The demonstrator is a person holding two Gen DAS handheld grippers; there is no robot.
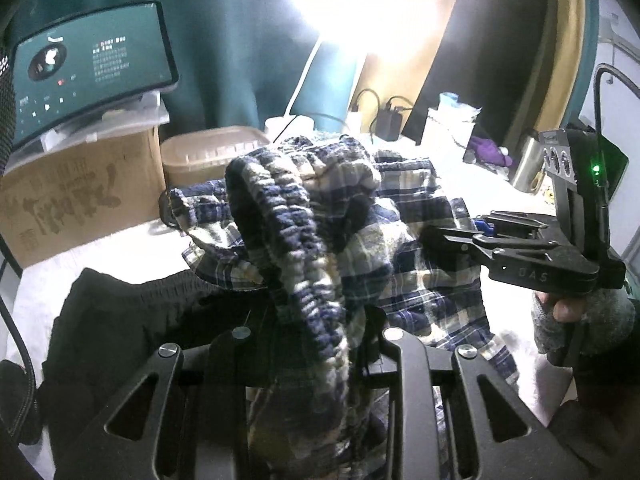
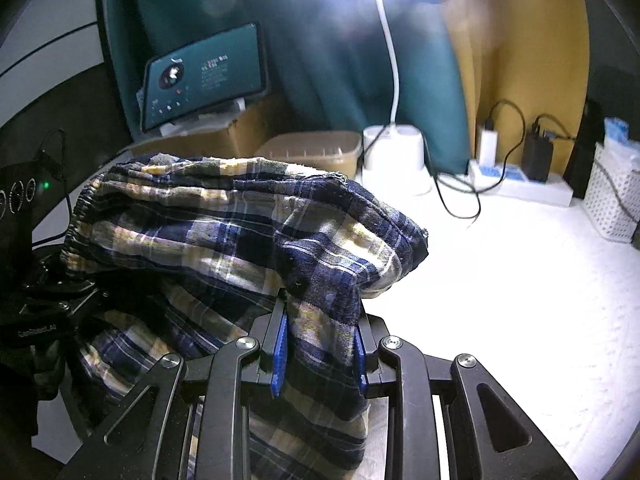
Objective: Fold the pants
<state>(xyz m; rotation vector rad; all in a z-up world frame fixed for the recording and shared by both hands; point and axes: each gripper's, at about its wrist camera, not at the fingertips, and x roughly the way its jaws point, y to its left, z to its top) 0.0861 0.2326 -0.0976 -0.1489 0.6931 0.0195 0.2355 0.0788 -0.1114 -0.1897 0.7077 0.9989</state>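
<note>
The plaid pants (image 1: 416, 248), blue, white and yellow, hang bunched above the white table (image 1: 500, 208). My left gripper (image 1: 316, 344) is shut on their elastic waistband (image 1: 288, 240), which rises thick between the fingers. My right gripper (image 2: 320, 344) is shut on a fold of the same pants (image 2: 224, 232), cloth pinched between its blue pads (image 2: 279, 356). In the left wrist view the right gripper (image 1: 452, 236) shows at the right, held by a gloved hand (image 1: 576, 312), its tips in the cloth. The left gripper's body (image 2: 36, 280) shows at the left edge of the right wrist view.
A black garment (image 1: 120, 320) lies at the table's left. Behind stand a cardboard box (image 1: 80, 196) with a tablet (image 1: 88, 76) on it, a beige tub (image 2: 312, 152), a lamp (image 2: 396, 160), a power strip with chargers (image 2: 524, 184) and a white basket (image 2: 612, 196).
</note>
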